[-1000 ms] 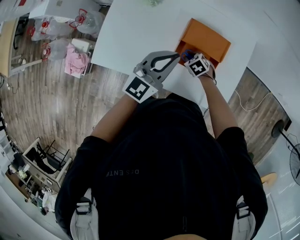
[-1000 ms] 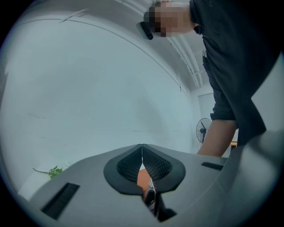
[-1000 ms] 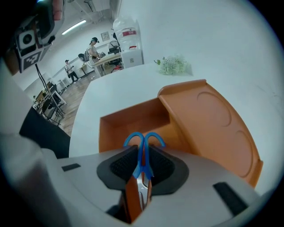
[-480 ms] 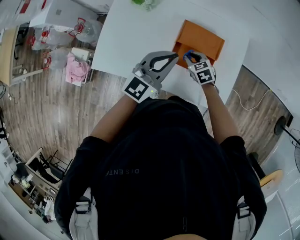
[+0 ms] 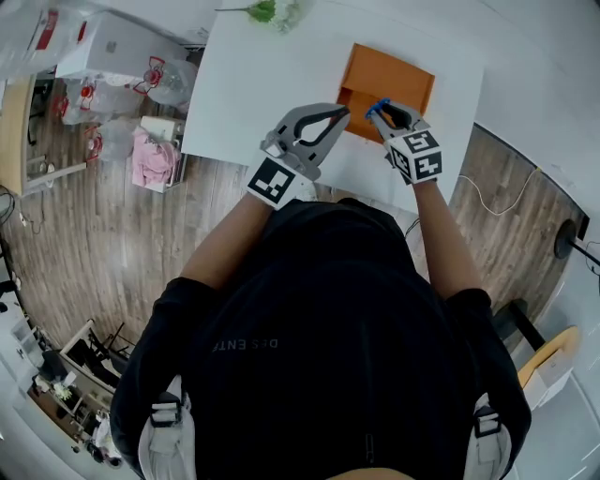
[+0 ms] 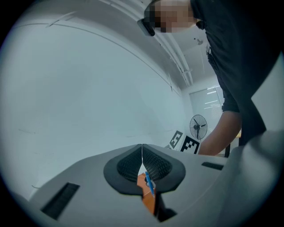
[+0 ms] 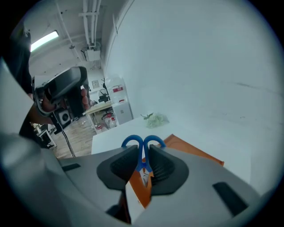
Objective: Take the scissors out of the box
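Note:
An orange box [image 5: 386, 77] lies open on the white table [image 5: 253, 75]. My right gripper [image 5: 381, 110] hangs over the box's near edge, shut on the blue-handled scissors [image 5: 377, 107]. In the right gripper view the two blue handle loops [image 7: 143, 143] stick up from between the pads [image 7: 160, 165], with the box [image 7: 195, 152] beyond and below. My left gripper [image 5: 345, 112] is by the box's near left corner with its jaws shut; its pads [image 6: 131, 163] meet and nothing shows between them. Through the gap under them I see a strip of the box [image 6: 148, 199] and a blue line of scissors [image 6: 150, 184].
A green sprig [image 5: 274, 11] lies at the table's far edge. Bags and a pink cloth [image 5: 150, 152] sit on the wooden floor to the left. A cable [image 5: 506, 202] runs over the floor at the right. A standing fan [image 6: 198, 127] is far off.
My right gripper has risen out of the box with the scissors and tilted downward. The left gripper has lifted slightly beside the box's corner.

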`<action>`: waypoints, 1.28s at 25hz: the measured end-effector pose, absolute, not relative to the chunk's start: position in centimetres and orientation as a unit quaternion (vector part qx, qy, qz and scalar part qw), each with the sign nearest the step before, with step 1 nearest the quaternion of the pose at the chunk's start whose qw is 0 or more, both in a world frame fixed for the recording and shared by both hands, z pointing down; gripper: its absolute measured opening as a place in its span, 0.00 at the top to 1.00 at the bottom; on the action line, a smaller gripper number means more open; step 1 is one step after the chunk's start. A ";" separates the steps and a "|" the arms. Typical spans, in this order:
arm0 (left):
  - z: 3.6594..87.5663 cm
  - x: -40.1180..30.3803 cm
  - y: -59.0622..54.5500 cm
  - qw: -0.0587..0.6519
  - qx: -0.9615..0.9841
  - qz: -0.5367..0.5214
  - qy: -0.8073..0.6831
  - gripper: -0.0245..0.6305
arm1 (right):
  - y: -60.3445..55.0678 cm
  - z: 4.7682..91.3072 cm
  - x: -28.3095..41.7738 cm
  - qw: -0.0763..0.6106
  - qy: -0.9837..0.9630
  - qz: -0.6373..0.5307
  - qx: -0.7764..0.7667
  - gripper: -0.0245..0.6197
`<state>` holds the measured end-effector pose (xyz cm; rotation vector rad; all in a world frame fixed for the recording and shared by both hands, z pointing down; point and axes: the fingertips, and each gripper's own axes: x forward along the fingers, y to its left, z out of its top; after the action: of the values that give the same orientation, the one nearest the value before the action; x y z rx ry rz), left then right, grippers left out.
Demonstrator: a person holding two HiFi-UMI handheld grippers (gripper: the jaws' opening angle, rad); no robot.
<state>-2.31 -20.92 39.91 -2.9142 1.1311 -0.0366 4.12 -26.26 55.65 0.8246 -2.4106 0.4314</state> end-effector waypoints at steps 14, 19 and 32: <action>36.2 -0.8 -20.2 0.020 -0.946 0.004 0.324 0.93 | -22.4 40.9 6.0 0.081 -0.944 0.096 0.306 0.82; 35.0 0.2 -19.7 0.025 -0.953 0.012 0.300 0.93 | -20.7 37.5 6.9 0.035 -0.946 0.070 0.315 0.82; 33.7 1.9 -19.2 0.026 -0.963 0.008 0.269 0.93 | -18.8 32.0 7.7 -0.004 -0.943 0.029 0.332 0.82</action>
<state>1.88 -19.16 33.67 -2.9761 0.8300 0.0254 7.71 -18.81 32.05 1.0471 -2.9690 0.0918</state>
